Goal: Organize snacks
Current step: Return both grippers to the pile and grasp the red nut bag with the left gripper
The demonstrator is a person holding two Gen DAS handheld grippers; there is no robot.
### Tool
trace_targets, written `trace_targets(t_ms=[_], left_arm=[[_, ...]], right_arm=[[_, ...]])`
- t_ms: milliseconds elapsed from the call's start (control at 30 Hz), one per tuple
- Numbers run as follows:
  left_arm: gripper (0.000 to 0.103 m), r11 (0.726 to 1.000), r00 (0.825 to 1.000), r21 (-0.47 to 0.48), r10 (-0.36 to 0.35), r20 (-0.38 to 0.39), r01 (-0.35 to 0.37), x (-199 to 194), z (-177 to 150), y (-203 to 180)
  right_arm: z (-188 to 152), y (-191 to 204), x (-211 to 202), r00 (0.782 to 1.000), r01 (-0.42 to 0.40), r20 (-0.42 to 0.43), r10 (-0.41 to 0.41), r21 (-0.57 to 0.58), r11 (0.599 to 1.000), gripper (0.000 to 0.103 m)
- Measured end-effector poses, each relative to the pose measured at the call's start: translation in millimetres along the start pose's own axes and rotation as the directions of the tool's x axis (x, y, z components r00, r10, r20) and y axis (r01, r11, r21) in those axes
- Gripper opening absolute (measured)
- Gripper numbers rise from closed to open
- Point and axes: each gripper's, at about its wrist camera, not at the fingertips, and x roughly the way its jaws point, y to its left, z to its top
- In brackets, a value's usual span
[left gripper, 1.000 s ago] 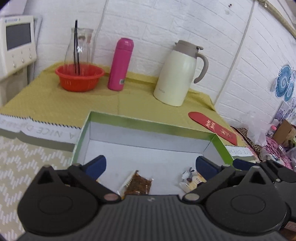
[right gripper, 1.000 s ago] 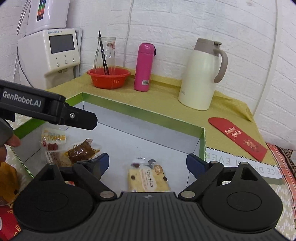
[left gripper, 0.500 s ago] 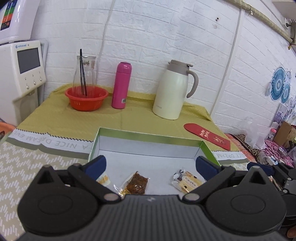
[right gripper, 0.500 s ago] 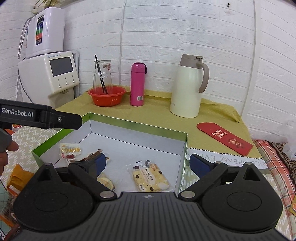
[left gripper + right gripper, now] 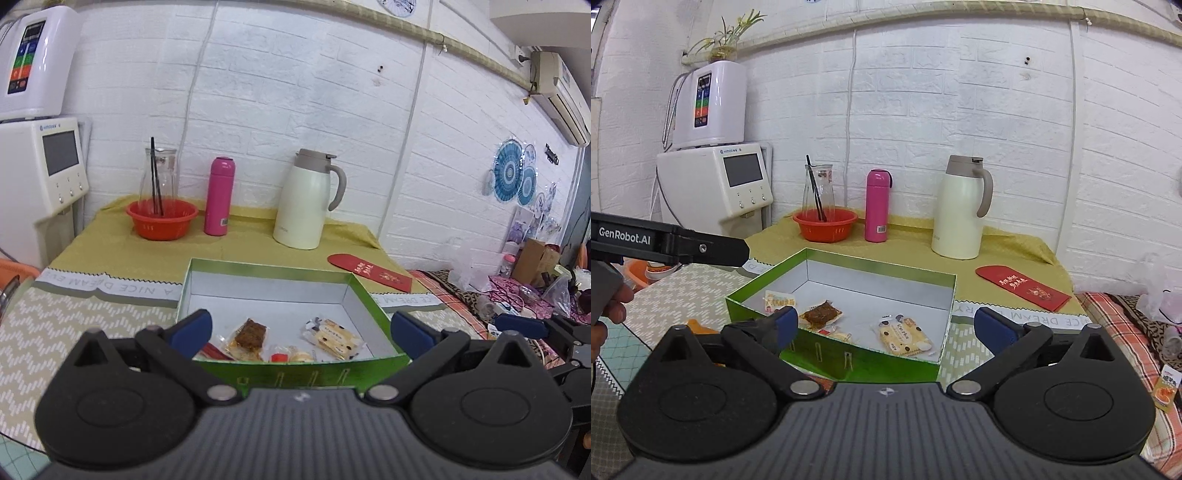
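**Holding both grippers spread above the snack box**

Hovering over the near edge of the green box (image 5: 293, 373), the left gripper (image 5: 301, 326) has its blue-tipped fingers (image 5: 192, 326) set wide apart with nothing between them. The right gripper (image 5: 882, 325) is likewise spread and empty, held a little back from the same box (image 5: 849, 363) on the worktop (image 5: 1001, 240).

Inside the box, on its white floor, lie several wrapped snacks. A brown snack bar (image 5: 251, 332) in clear wrap sits near the front, a spotted biscuit pack (image 5: 332, 338) lies to its right, and a small round sweet (image 5: 291, 357) rests against the front wall between them. From the right wrist view a yellow-labelled packet (image 5: 780, 301) leans in the box's left corner, beside the brown bar (image 5: 820, 314), with the biscuit pack (image 5: 904, 336) well apart toward the right wall.

Outside the box, one small orange snack packet (image 5: 1166, 386) lies off the worktop's right end on a patterned cloth.

At the back of the worktop stand a red bowl (image 5: 161, 219) with a glass carafe (image 5: 159, 173) in it, a pink bottle (image 5: 219, 201) and a cream thermos jug (image 5: 308, 199). A red envelope (image 5: 369, 271) lies flat to the right of the box. The left gripper's arm (image 5: 665, 243) crosses the right wrist view at the left edge, a hand (image 5: 607, 310) behind it.
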Motion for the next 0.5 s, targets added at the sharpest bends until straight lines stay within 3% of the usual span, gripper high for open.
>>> trace_targets(t_ms=[233,500], left_arm=[[0.103,0.995,0.998,-0.096,-0.024,-0.05,0.019,-28.1,-49.6,17.2],[0.103,0.987,0.992,-0.151,0.029,-0.124,-0.047,-44.4,-94.5,44.1]], right_arm=[[-43.5,7.9,-29.1,0.999,0.034,-0.019,-0.033,0.04,0.999,0.103],[-71.7,36.8,-24.7,0.994,-0.046,-0.097,0.05,0.035,0.998,0.103]])
